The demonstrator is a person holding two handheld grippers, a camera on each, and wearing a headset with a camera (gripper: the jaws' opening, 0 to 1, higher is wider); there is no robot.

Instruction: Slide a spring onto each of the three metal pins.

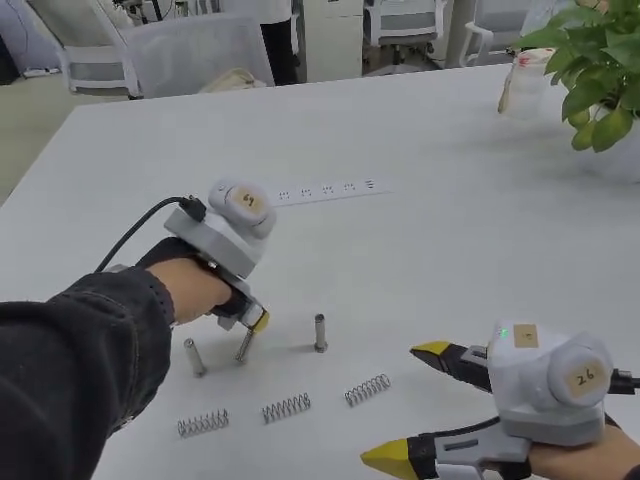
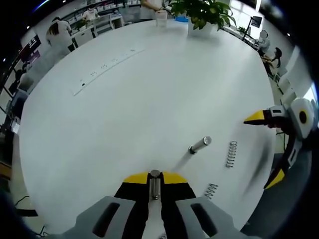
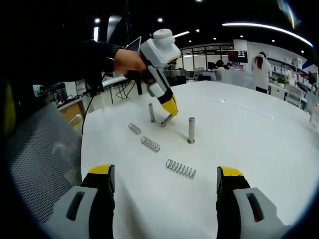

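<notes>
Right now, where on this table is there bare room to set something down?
Bare: the table between the power strip, the plant and the right gripper. Crowded: near the person, where the left gripper clamps a tilted pin between two upright pins, three springs just in front.

Head view looks down; both low gripper views share one standing pin (image 1: 320, 333).
</notes>
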